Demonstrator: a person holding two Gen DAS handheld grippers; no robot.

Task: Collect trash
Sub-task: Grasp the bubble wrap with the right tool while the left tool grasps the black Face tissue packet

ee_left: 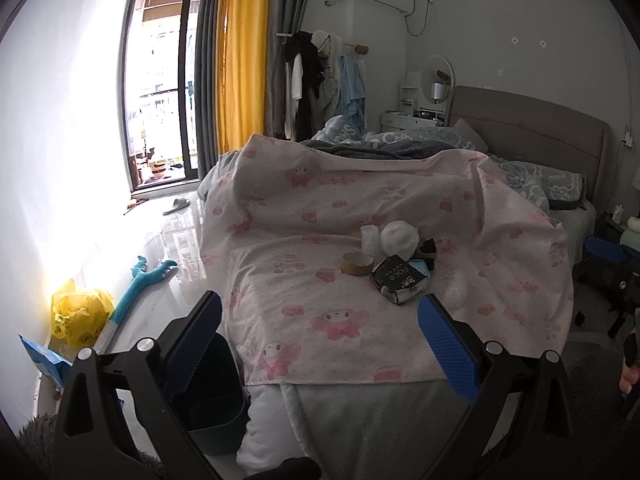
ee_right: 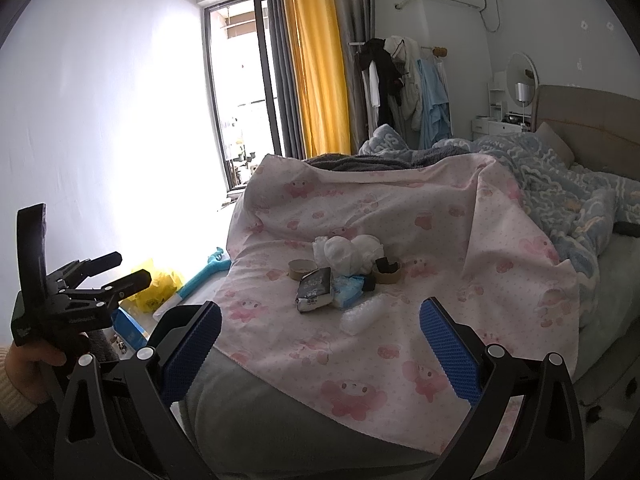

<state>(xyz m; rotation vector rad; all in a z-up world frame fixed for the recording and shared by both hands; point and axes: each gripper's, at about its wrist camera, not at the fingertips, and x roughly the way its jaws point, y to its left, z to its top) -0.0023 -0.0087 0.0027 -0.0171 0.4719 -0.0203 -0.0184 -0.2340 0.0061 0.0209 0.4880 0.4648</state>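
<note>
A small heap of trash lies on the pink patterned sheet (ee_left: 328,248) over the bed. It holds a black wrapper (ee_left: 398,278) (ee_right: 316,286), a cardboard tape roll (ee_left: 356,264) (ee_right: 300,268), crumpled white paper (ee_left: 398,238) (ee_right: 352,254), a blue packet (ee_right: 350,286), a second tape core (ee_right: 387,270) and a piece of bubble wrap (ee_right: 362,314). My left gripper (ee_left: 320,344) is open, short of the heap, above a dark bin (ee_left: 208,384) at the bed's foot. My right gripper (ee_right: 320,350) is open too, nothing between its blue pads (ee_right: 450,348).
The left gripper's body (ee_right: 80,292), held by a hand, shows at the left of the right wrist view. On the floor by the white wall lie a yellow bag (ee_left: 78,314), a blue toy (ee_left: 144,280) and a slipper (ee_left: 176,205). Blue bedding (ee_right: 560,184) and a headboard lie beyond.
</note>
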